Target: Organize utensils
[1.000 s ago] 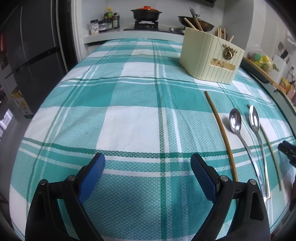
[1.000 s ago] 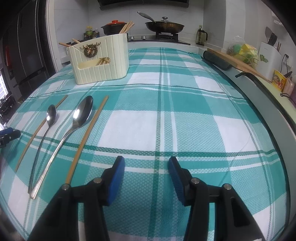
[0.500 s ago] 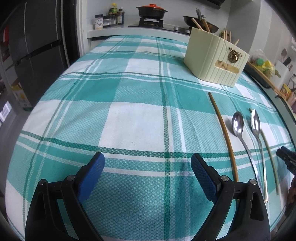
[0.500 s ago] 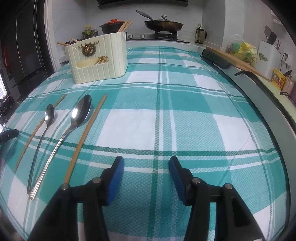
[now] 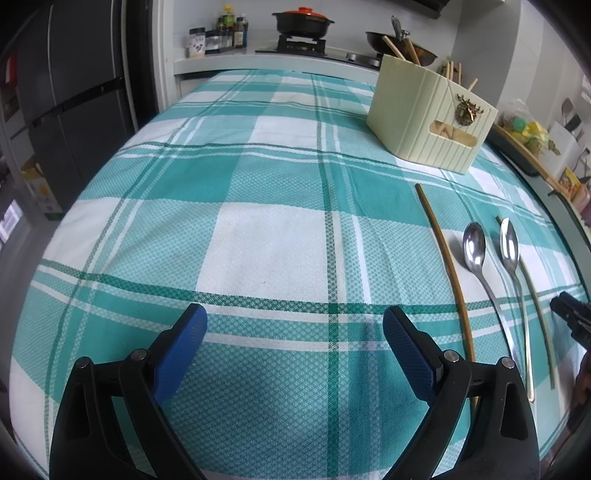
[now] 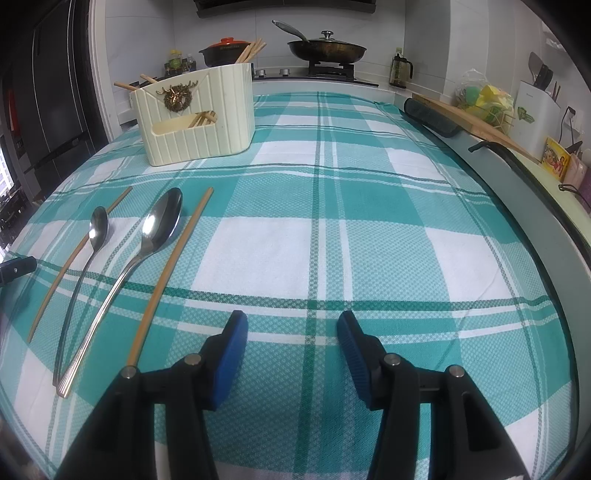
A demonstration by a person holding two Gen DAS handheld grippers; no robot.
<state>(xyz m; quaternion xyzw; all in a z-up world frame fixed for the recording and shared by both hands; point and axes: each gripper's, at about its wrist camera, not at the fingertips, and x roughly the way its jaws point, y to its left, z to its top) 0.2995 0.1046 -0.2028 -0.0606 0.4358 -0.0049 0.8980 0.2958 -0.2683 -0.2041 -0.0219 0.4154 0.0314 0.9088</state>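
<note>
Two metal spoons and two wooden chopsticks lie side by side on the teal plaid cloth. In the right wrist view the large spoon (image 6: pixel 162 218), the small spoon (image 6: pixel 99 225), the near chopstick (image 6: pixel 173 266) and the far chopstick (image 6: pixel 77 254) sit left of my right gripper (image 6: pixel 291 332), which is open and holds nothing. In the left wrist view the same spoons (image 5: pixel 474 247) (image 5: pixel 509 243) and a chopstick (image 5: pixel 443 254) lie to the right of my open, unloaded left gripper (image 5: pixel 294 325). A cream utensil holder (image 6: pixel 195 118) (image 5: pixel 428 118) with chopsticks in it stands at the back.
Behind the table runs a stove counter with a black pot (image 5: pixel 303 24), a wok (image 6: pixel 327 48) and bottles (image 5: pixel 229 31). A dark fridge (image 5: pixel 74 92) stands at the left. A cutting board (image 6: pixel 476 122) and knife block (image 6: pixel 535 99) line the right side.
The left wrist view has shifted slightly, with the holder and utensils sitting a little lower and further right in it. Both grippers stay open with nothing between the fingers.
</note>
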